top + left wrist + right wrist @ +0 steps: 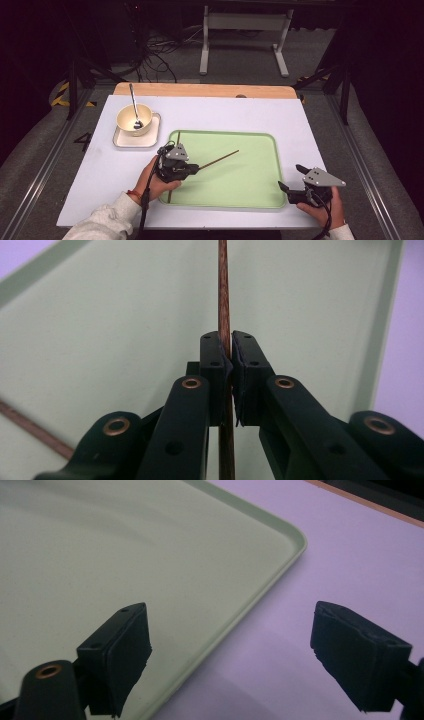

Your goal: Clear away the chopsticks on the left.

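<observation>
High view: left gripper [192, 169] clamps a chopstick [220, 159] over the green tray [250, 192], mid-frame.
In the left gripper view its jaws are pressed together on the brown stick, which runs up between the pads to the top of the frame; a second chopstick [30, 427] lies on the tray at lower left. The right gripper [294, 179] sits at the tray's lower right corner, jaws spread wide with nothing between them, one over the tray rim and one over the white bench [100, 170]. At upper left a bowl [134, 119] with a spoon [134, 105] stands on a small plate [150, 137].
</observation>
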The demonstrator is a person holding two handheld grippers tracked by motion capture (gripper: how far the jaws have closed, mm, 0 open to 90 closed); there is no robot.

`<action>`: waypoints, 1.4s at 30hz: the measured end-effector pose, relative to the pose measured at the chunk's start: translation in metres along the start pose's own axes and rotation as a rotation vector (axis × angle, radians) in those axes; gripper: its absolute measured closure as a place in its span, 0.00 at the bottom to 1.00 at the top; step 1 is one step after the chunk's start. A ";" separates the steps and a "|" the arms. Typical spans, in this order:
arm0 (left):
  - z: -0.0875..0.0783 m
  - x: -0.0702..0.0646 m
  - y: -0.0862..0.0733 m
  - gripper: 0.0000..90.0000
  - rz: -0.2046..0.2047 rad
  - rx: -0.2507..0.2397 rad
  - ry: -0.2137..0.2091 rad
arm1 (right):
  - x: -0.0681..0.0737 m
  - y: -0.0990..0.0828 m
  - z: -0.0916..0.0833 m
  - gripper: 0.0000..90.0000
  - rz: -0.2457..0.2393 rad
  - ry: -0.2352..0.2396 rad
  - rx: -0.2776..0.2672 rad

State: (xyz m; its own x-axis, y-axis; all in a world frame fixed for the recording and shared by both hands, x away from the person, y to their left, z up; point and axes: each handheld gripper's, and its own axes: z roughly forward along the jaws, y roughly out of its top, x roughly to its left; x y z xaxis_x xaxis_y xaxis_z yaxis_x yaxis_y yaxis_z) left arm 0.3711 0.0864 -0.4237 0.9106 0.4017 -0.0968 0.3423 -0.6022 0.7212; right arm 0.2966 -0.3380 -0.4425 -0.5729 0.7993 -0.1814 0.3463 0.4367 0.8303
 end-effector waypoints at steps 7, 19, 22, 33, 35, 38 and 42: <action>0.010 -0.012 0.002 0.95 0.001 0.023 -0.036 | 0.000 0.000 0.000 0.18 -0.001 0.001 0.000; 0.025 -0.025 -0.005 0.94 -0.004 0.068 -0.047 | 0.000 0.000 0.000 0.18 0.000 0.004 0.000; 0.029 -0.027 -0.009 0.94 -0.016 0.086 -0.050 | 0.000 0.000 0.000 0.18 0.000 0.000 0.000; 0.032 -0.027 -0.012 0.91 -0.017 0.094 -0.056 | 0.000 0.000 0.000 0.18 -0.002 0.002 -0.001; 0.032 -0.027 -0.012 0.90 -0.015 0.097 -0.056 | 0.000 0.001 0.000 0.18 -0.001 0.001 -0.002; 0.032 -0.025 -0.011 0.84 0.000 0.091 -0.064 | 0.000 0.001 0.000 0.18 -0.001 0.003 -0.003; 0.031 -0.023 -0.011 0.80 0.012 0.070 -0.076 | 0.000 0.001 -0.002 0.18 -0.003 -0.003 -0.019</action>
State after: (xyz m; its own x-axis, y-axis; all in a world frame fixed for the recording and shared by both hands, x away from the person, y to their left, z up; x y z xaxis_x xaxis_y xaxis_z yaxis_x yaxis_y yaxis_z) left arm 0.3540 0.0625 -0.4502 0.9289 0.3422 -0.1416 0.3438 -0.6546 0.6733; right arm 0.2955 -0.3385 -0.4405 -0.5721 0.7989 -0.1856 0.3304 0.4316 0.8394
